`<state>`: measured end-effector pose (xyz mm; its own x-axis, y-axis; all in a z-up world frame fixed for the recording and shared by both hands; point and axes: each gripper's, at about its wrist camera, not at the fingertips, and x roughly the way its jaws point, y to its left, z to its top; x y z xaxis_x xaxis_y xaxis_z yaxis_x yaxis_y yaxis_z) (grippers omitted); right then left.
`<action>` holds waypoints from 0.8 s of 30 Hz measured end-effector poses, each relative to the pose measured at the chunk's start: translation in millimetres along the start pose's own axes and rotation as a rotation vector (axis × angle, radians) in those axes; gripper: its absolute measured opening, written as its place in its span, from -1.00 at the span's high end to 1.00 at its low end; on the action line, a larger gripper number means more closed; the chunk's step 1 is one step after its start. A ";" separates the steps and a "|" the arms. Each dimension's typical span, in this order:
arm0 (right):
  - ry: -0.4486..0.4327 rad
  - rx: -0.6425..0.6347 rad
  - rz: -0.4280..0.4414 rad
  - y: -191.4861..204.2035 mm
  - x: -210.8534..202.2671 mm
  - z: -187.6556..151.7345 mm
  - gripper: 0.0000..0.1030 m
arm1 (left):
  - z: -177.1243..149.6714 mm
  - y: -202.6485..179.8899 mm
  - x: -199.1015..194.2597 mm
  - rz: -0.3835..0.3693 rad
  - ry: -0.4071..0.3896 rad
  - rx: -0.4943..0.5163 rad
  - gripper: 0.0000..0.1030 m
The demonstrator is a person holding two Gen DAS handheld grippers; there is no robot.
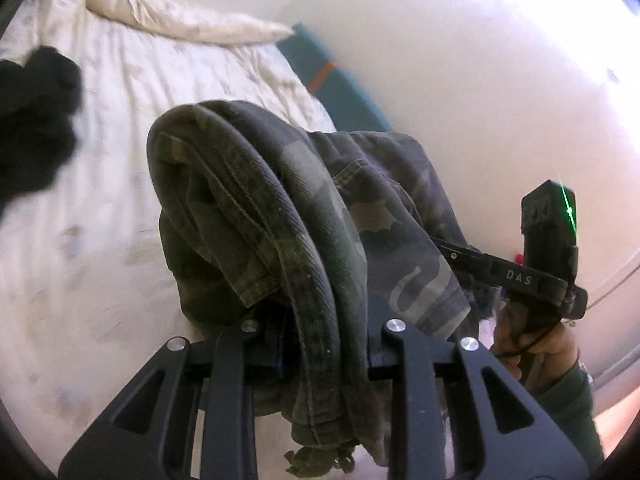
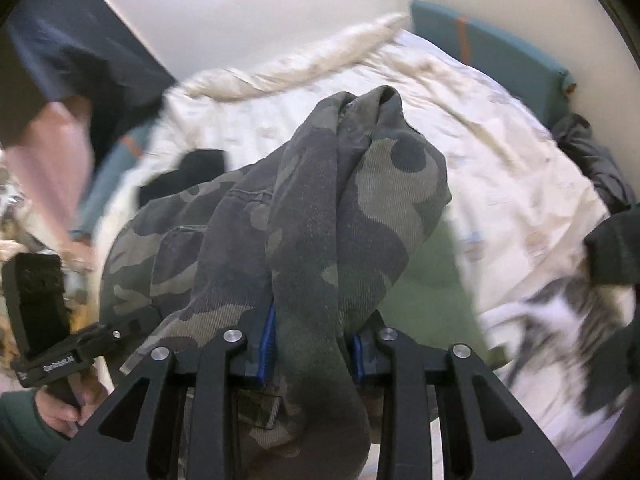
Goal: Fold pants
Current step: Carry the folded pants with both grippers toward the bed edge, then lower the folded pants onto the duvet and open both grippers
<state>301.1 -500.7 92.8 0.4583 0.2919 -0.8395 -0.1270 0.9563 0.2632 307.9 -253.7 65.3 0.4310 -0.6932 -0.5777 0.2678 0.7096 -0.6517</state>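
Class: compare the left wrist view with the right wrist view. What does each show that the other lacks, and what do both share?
Left wrist view only: the right tool's body with its green light. Right wrist view only: a black-and-white patterned cloth and a dark garment at the bed's edge. Both: camouflage pants clamped in a tool, the white bedding, the teal headboard.

Left gripper [image 1: 320, 344] jaws clamped on cloth; right gripper [image 2: 314, 344] jaws likewise, both angled downward.

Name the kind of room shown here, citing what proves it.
Probably a bedroom: a bed with a pale printed sheet, a rumpled cream duvet by the wall, and clothes such as camouflage pants.
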 end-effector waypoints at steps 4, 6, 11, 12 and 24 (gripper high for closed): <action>0.084 -0.004 -0.078 -57.8 62.2 17.5 0.38 | 1.1 18.3 87.4 0.027 0.067 -0.023 0.57; 0.160 0.037 -0.106 -88.9 101.1 9.8 0.38 | -6.2 40.0 118.1 0.031 0.103 -0.088 0.57; 0.268 0.111 -0.104 -125.1 152.5 -12.4 -0.28 | -29.4 78.6 143.5 0.158 0.176 -0.121 0.22; 0.273 0.121 -0.120 -128.4 154.2 -14.2 -0.68 | -30.9 89.9 142.5 0.159 0.192 -0.151 0.07; 0.073 0.133 -0.213 -130.8 82.5 25.5 -0.36 | 38.9 34.8 80.0 0.259 -0.051 0.070 -0.25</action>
<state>378.0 -602.1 1.2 0.3966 0.0893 -0.9137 0.0845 0.9875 0.1332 385.2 -279.6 15.5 0.5350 -0.4813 -0.6944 0.2012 0.8708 -0.4486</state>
